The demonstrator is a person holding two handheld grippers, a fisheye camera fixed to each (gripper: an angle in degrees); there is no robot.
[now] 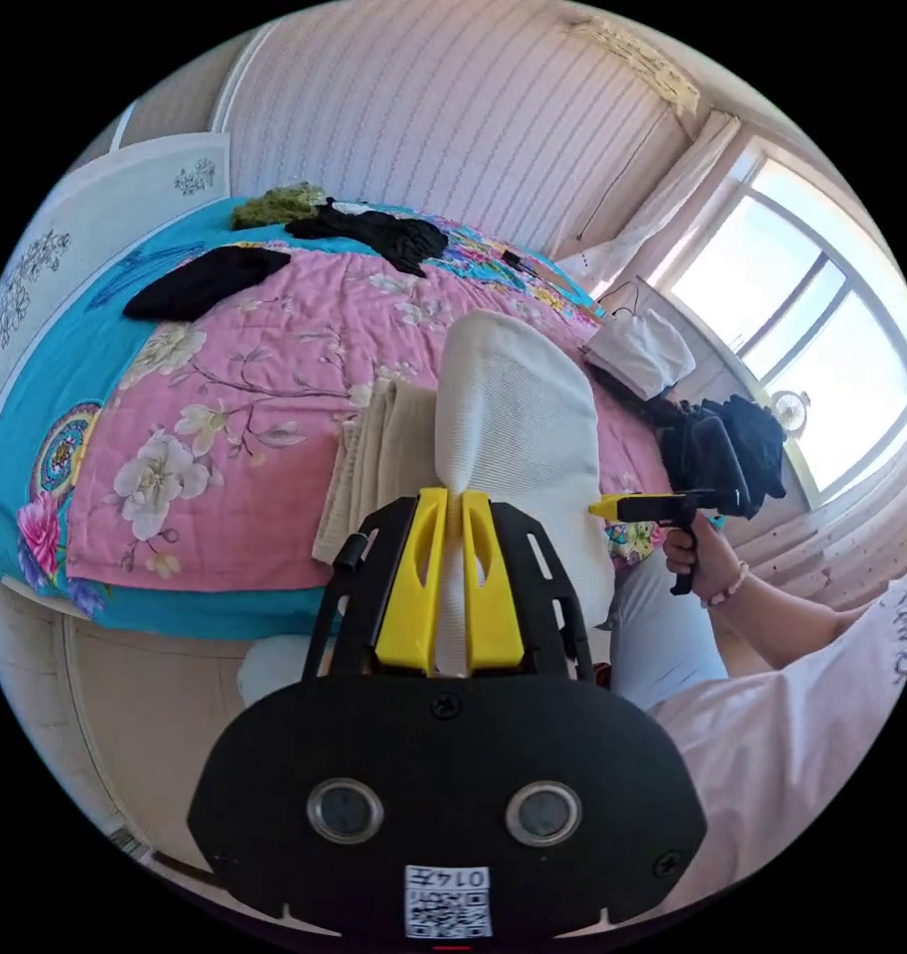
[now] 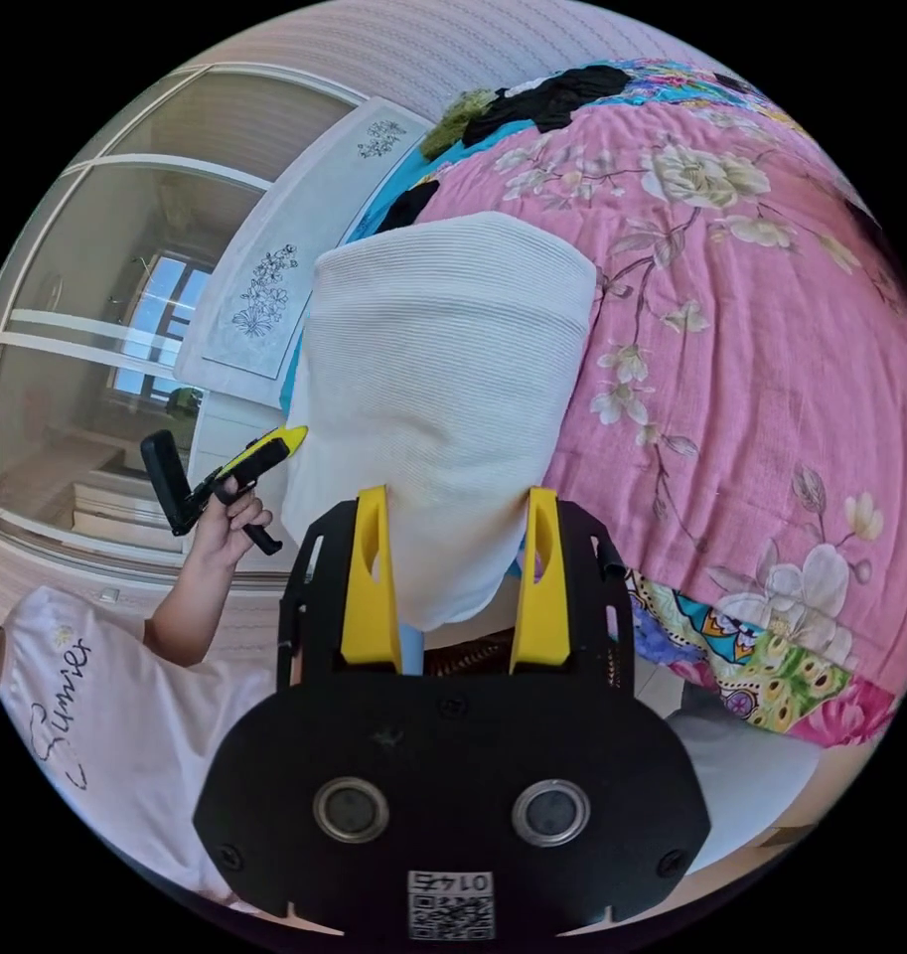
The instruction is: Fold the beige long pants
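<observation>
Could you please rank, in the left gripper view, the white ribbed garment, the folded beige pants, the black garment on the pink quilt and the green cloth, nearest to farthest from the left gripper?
1. White ribbed garment, pinched in the left gripper.
2. Folded beige pants, just beyond on the near bed edge.
3. Black garment, mid-bed on the pink quilt.
4. Green cloth, at the far end of the bed.

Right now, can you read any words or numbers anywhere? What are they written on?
"Summer", or something close: looping script on the person's shirt, too curly to be sure.
White sticker on the left gripper: a square code and tiny digits, too small to read safely.
Matching sticker on the right gripper: equally unreadable.
</observation>
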